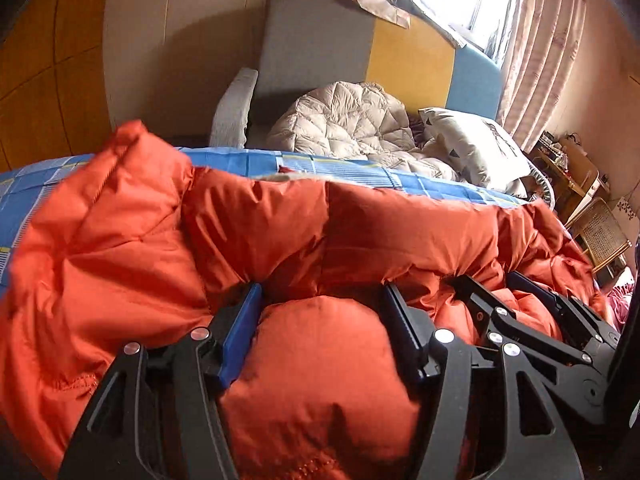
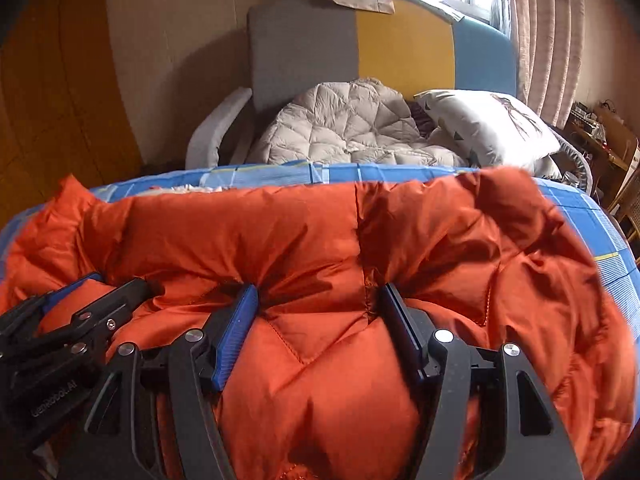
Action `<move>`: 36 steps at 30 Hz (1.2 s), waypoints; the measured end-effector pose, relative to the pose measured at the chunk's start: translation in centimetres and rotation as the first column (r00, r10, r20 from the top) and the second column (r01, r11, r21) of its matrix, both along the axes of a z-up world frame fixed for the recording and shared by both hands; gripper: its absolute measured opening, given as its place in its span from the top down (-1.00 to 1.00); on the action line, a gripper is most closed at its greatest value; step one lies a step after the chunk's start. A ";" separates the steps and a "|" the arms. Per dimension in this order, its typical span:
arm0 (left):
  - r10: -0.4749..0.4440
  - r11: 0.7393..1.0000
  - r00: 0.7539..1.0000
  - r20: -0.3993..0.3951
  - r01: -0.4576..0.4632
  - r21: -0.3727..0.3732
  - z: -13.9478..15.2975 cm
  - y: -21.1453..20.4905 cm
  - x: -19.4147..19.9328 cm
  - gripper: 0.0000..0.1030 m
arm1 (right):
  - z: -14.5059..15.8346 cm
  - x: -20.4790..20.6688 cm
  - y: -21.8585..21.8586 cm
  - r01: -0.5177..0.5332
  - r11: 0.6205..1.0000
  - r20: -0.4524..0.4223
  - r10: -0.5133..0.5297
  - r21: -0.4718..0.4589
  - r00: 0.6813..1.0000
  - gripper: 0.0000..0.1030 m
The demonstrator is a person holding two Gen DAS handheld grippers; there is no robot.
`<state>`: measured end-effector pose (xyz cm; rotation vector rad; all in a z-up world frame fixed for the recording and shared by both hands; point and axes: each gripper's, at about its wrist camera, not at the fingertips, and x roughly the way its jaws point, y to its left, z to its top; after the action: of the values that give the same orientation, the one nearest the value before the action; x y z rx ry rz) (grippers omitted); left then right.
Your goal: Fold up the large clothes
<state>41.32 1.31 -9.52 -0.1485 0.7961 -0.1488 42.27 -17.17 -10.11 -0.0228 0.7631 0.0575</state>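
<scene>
A puffy orange down jacket (image 1: 120, 240) lies bunched on a bed with a blue checked sheet (image 1: 340, 170). My left gripper (image 1: 320, 294) has its jaws closed on a thick bulge of the jacket. My right gripper (image 2: 320, 294) grips another bulge of the same jacket (image 2: 460, 240) the same way. The two grippers sit side by side: the right gripper shows at the right of the left wrist view (image 1: 504, 286), and the left gripper shows at the lower left of the right wrist view (image 2: 116, 284).
A beige quilted jacket (image 1: 352, 124) and a white patterned pillow (image 1: 476, 144) lie at the head of the bed against a grey, yellow and blue headboard (image 1: 408, 60). Wooden furniture (image 1: 576, 176) stands at the right by the curtained window (image 1: 536, 40).
</scene>
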 end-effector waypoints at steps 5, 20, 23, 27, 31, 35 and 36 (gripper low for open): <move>0.004 1.000 1.000 0.003 -0.004 -0.002 -1.3 -0.2 0.2 -0.18 | -1.4 -0.1 0.1 -0.002 1.000 0.003 0.002 0.012 1.000 -0.24; 0.009 1.000 1.000 -0.027 -0.009 0.002 -2.6 -0.1 0.8 -0.16 | -3.2 0.6 -0.2 0.000 0.999 -0.027 0.001 0.032 1.000 -0.24; -0.005 1.000 0.999 -0.046 0.006 0.010 -1.8 -0.1 0.7 -0.22 | -2.7 0.8 0.0 -0.008 1.000 -0.045 0.009 0.021 0.999 -0.26; 0.001 1.000 1.000 -0.025 -0.001 0.011 0.1 0.5 -0.2 -0.25 | -1.6 0.9 -0.6 -0.030 0.998 -0.079 0.034 0.048 0.996 -0.33; 0.038 0.998 0.999 0.007 -0.038 -0.040 2.3 1.7 0.1 -0.27 | 0.7 -0.3 -1.1 -0.016 0.998 -0.040 0.019 0.060 0.999 -0.42; 0.055 0.998 0.997 0.045 -0.055 0.010 3.9 2.1 1.0 -0.30 | 3.3 0.4 -1.2 0.003 0.997 0.004 -0.003 0.083 1.000 -0.45; 0.063 0.997 0.997 0.051 -0.065 0.032 4.1 2.4 1.3 -0.30 | 3.5 0.8 -1.0 0.000 0.997 0.008 -0.001 0.078 1.000 -0.45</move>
<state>42.65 3.69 -5.43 -0.1381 0.7432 -0.0784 43.06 -18.12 -6.61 0.0510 0.7524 0.0867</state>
